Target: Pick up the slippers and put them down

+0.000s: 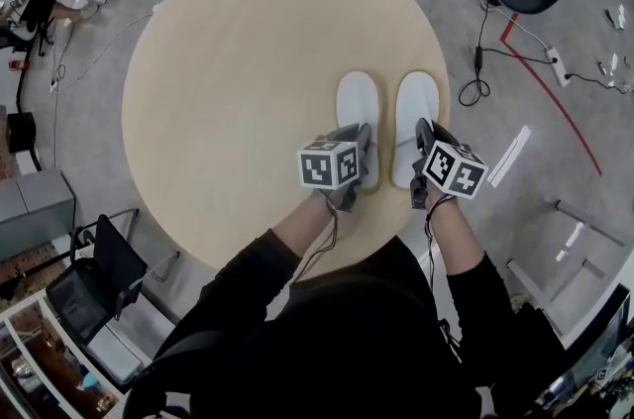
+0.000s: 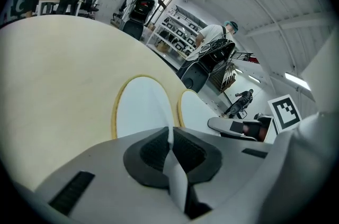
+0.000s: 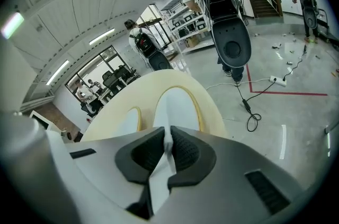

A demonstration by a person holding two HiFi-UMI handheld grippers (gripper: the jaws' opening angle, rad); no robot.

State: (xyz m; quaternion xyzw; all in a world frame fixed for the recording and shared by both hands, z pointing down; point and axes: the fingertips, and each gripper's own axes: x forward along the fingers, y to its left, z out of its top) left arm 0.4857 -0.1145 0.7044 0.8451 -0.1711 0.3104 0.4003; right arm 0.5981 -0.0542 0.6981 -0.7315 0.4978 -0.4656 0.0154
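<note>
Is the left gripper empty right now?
No, the left gripper is shut on the left slipper, with the slipper's white edge pinched between its jaws.

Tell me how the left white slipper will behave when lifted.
Probably floppy: the left gripper pinches only a thin fold of the flat white slipper with the yellow-rimmed sole, so its toe should droop. Likely light, being so thin. Ribbed pads should resist slipping.
</note>
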